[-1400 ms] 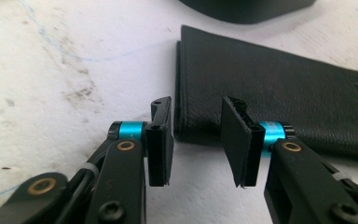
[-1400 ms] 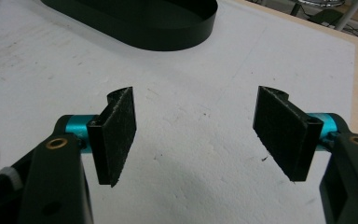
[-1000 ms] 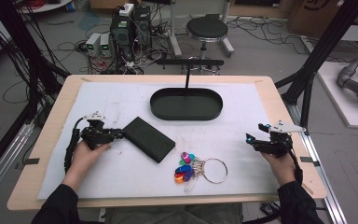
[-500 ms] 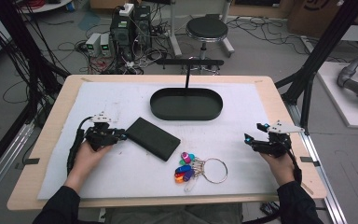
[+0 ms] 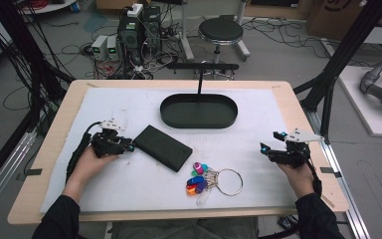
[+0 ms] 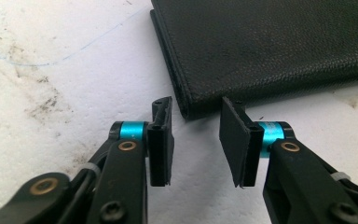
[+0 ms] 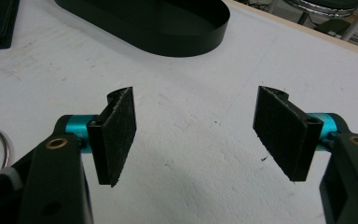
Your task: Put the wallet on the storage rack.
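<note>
Wallet look: the black wallet (image 5: 162, 147) is a flat, closed, rectangular case with a fine pebbled grain; in the left gripper view (image 6: 270, 51) its near edge shows a doubled, layered rim.
Wallet place: it lies flat on the white sheet of the table (image 5: 129, 199), skewed, left of centre, between the left gripper and the key bunch, in front of the black oval tray (image 5: 199, 110).
Wallet against left jaws: the left gripper (image 5: 129, 147) points at the wallet's left corner. In the left gripper view (image 6: 196, 140) that corner sits just beyond the gap, in line with it; the pads stand on either side and short of it, none pressing on the leather.
Left jaws: partly spread, nothing pinched; they have just eased back in a little after opening from a narrower gap.
Right jaws: the right gripper (image 5: 263, 149) rests at the table's right side, well apart from the wallet; its jaws are spread wide over bare sheet (image 7: 193, 135), holding nothing.
Nearby: a key bunch (image 5: 199, 180) with coloured tags and a large ring lies just right of the wallet's lower end, not touching it as far as can be seen.
Change since earlier: the left gripper has edged closer to the wallet's corner; the wallet, keys, tray and right gripper lie as before.
</note>
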Tool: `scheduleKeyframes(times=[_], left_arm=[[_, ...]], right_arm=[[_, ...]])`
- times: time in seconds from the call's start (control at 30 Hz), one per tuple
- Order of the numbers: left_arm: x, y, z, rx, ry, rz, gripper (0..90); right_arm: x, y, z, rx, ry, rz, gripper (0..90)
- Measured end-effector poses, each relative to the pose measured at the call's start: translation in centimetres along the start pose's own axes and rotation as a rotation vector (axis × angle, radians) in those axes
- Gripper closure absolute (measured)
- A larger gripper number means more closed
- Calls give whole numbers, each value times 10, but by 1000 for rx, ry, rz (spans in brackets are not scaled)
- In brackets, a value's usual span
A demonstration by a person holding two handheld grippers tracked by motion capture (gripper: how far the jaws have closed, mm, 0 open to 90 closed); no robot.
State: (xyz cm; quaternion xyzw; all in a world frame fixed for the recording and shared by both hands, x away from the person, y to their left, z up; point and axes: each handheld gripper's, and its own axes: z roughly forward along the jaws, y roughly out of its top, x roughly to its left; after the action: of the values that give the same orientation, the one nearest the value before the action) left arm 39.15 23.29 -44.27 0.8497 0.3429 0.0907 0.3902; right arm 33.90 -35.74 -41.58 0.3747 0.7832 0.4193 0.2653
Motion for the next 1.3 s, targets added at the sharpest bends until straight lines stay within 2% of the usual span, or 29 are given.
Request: scheduleKeyframes(times=[0.07,0.1,0.17,0.27,0.37,0.53,0.67,0.7,0.8,0.83,0.87,0.9,0.93,1.0,1.07,1.1,1.13,1.17,1.2,1.3], left_arm=[[-1,0,0,0,-1,3,668],[-3,1,1,1,-4,13,731],[-5,2,1,9,13,24,737],[-4,2,1,7,13,20,780],[-7,3,0,8,7,22,791],[-10,5,-2,5,-12,11,808],[-12,7,-3,3,-23,-14,816],[-14,8,-4,-10,-43,-34,830],[-15,10,-5,-18,-55,-53,853],[-16,11,-5,-28,-60,-68,872],[-17,13,-6,-36,-64,-77,872],[-18,14,-7,-61,-81,-96,900],[-19,15,-8,-79,-93,-112,900],[-23,20,-8,-72,-85,-90,899],[-26,21,-7,-87,-59,-61,898],[-26,21,-6,-93,-66,-41,893],[-26,21,-4,-94,-57,-28,825],[-25,21,-2,-97,-43,-41,697],[-23,21,1,-97,-45,-74,605],[-20,21,7,-92,-45,-97,561]], right_arm=[[0,0,0,1,1,-4,304],[1,0,1,1,3,-8,304],[2,1,1,0,8,-8,304],[2,1,1,-4,12,-15,304],[2,1,2,-5,14,-11,304],[7,4,3,-21,45,-11,304],[17,9,7,-25,81,-29,304],[23,12,8,-33,100,-37,304],[28,15,10,-48,121,-37,304],[35,18,14,-58,145,-39,304],[35,18,14,-58,145,-39,304],[43,22,18,-60,167,-49,304],[43,22,18,-60,167,-49,304],[56,27,25,-54,201,-81,304],[60,28,27,-55,209,-89,303],[63,29,28,-55,218,-98,304],[66,30,28,-58,221,-101,303],[67,31,29,-57,223,-107,304],[69,31,30,-59,224,-111,304],[69,31,30,-54,220,-113,303]])
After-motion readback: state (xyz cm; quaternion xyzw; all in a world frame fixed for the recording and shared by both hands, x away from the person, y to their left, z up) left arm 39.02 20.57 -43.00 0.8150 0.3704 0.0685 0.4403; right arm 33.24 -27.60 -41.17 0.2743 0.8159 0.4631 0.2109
